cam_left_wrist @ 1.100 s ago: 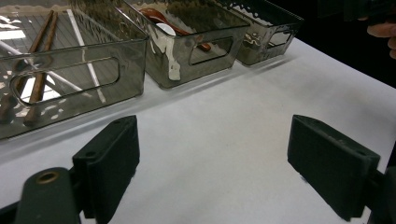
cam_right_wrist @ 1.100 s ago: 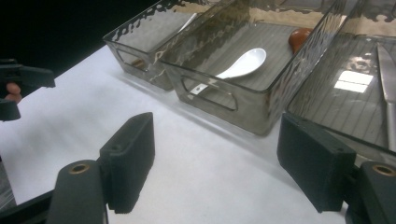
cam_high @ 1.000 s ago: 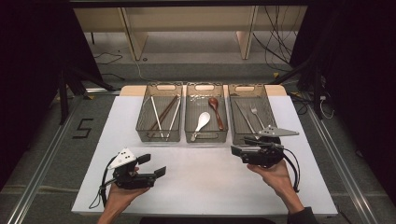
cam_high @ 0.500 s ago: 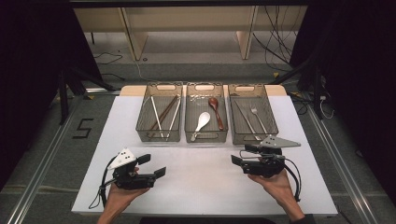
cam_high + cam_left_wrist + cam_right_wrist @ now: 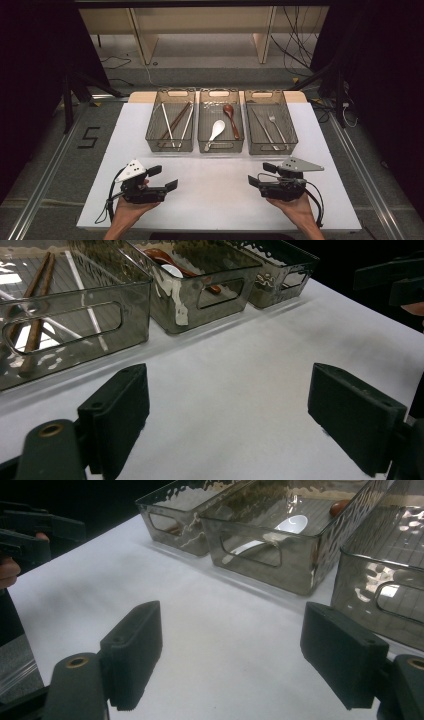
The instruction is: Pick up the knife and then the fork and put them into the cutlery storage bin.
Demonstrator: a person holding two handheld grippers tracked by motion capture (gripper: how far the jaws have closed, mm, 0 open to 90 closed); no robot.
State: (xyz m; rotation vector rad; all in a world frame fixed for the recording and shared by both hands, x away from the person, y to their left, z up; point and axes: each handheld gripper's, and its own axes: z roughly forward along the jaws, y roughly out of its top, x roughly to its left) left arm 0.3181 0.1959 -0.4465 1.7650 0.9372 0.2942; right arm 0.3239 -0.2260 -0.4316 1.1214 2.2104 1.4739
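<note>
Three smoky plastic bins stand side by side along the far edge of the white table [image 5: 220, 195]. The left bin [image 5: 170, 146] holds chopsticks [image 5: 176, 120], some pale and some dark wood. The middle bin [image 5: 220, 147] holds a white spoon [image 5: 216, 130] and a brown spoon [image 5: 230, 113]. The right bin [image 5: 270, 148] holds a fork [image 5: 276, 127] and another slim metal piece beside it, too thin to name with certainty.

By the look of it, the cutlery is sorted by kind, and nothing loose lies on the table in front of the bins, so the sorting appears finished, or else not yet started if the pieces are meant to come out.

Both tools sit at the near edge, well apart from the bins. The left gripper [image 5: 166, 178] has its jaws spread wide with only bare table between them, and the right gripper [image 5: 258, 174] is likewise spread and holds nothing. Each points inward toward the other.
</note>
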